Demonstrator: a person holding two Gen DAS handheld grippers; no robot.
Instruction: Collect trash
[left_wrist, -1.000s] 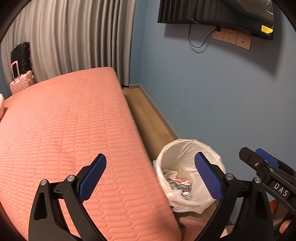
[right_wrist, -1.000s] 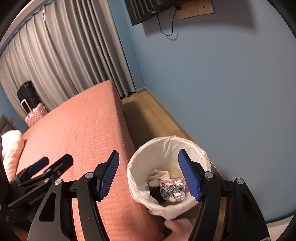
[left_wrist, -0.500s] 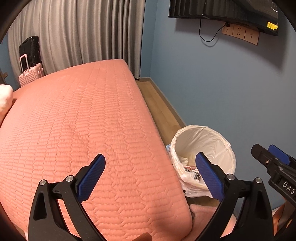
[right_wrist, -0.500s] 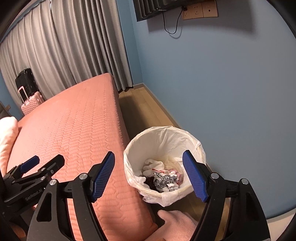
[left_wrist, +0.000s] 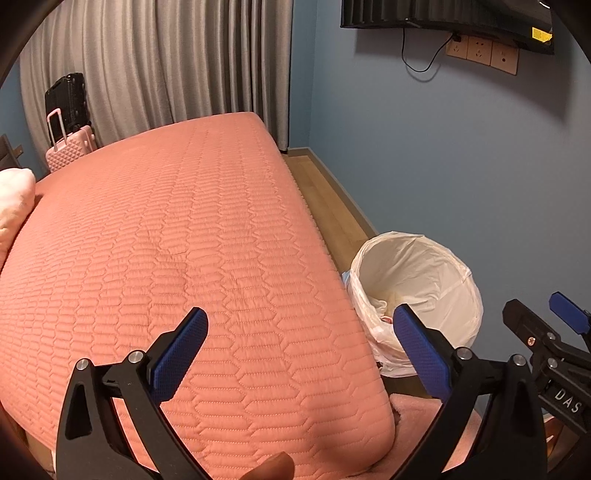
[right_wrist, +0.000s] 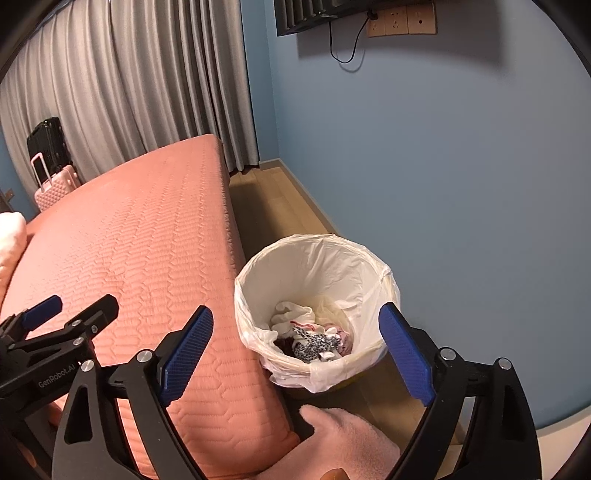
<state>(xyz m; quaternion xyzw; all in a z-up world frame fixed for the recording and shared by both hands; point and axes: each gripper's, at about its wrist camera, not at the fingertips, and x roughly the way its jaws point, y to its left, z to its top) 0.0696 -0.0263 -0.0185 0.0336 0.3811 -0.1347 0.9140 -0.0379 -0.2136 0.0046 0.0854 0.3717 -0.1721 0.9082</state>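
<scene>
Blue-padded and spread wide, the left gripper hung empty over the near corner of a salmon quilted bed, its jaws gripping nothing and touching nothing. Beyond its right-hand finger, on the strip of wooden floor between the bed and a blue wall, stood the one trash bin, lined with a white plastic bag.

The right gripper was also empty, its jaws opening further, with only air between the pads. From its camera the bin sat framed between the two fingers but well below and beyond them, apart from both pads. Inside lay a small heap of trash: white crumpled pieces, a black-and-white speckled scrap and something pink (the pieces were too tangled to count).

Each gripper appeared at the edge of the other's view, the left one low on the left of the right camera, the right one low on the right of the left camera. Two grippers, four blue pads, one bin and one bag were in sight.

At the far left stood two suitcases against a grey curtain: a pink suitcase with a black suitcase behind it. A pale pillow lay at the bed's left edge. A fuzzy pink fabric (possibly a sleeve or slipper) filled the foreground below the bin. High on the wall, a row of sockets sat beside a dark television.
</scene>
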